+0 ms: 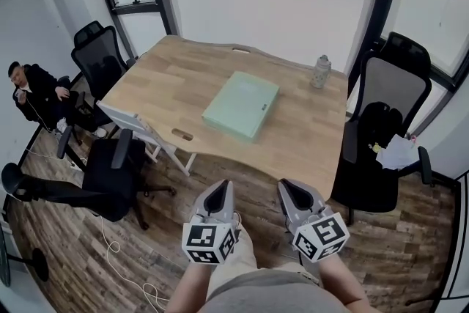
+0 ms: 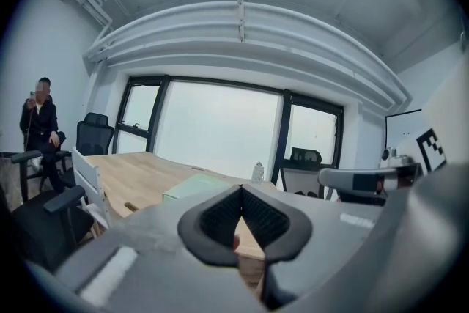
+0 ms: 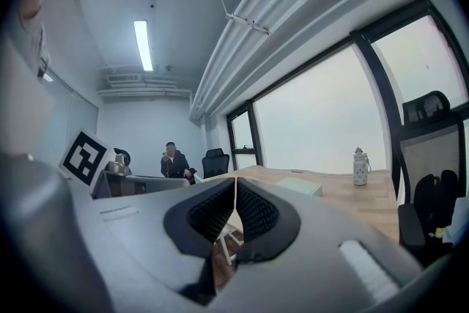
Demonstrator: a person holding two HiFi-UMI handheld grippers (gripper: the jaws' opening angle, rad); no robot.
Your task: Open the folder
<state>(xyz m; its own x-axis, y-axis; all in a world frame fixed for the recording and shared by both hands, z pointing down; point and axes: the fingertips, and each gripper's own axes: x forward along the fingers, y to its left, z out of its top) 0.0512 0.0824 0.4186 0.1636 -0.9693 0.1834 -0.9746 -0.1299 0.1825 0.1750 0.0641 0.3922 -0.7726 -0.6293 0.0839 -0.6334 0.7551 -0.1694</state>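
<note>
A pale green folder (image 1: 241, 105) lies closed and flat near the middle of the wooden table (image 1: 161, 84). It also shows as a low green slab in the left gripper view, folder (image 2: 192, 187), and in the right gripper view, folder (image 3: 300, 187). Both grippers hang over the floor, short of the table's near edge. My left gripper (image 1: 218, 189) is shut with nothing in it, tips pointing at the table. My right gripper (image 1: 287, 187) is beside it, jaws closed together and empty.
A water bottle (image 1: 320, 72) stands near the table's far right corner. Black office chairs stand at the right (image 1: 385, 128), left front (image 1: 110, 172) and far left (image 1: 99, 55). A white folding chair (image 1: 135, 124) leans at the table's left edge. A person (image 1: 37, 95) sits at far left.
</note>
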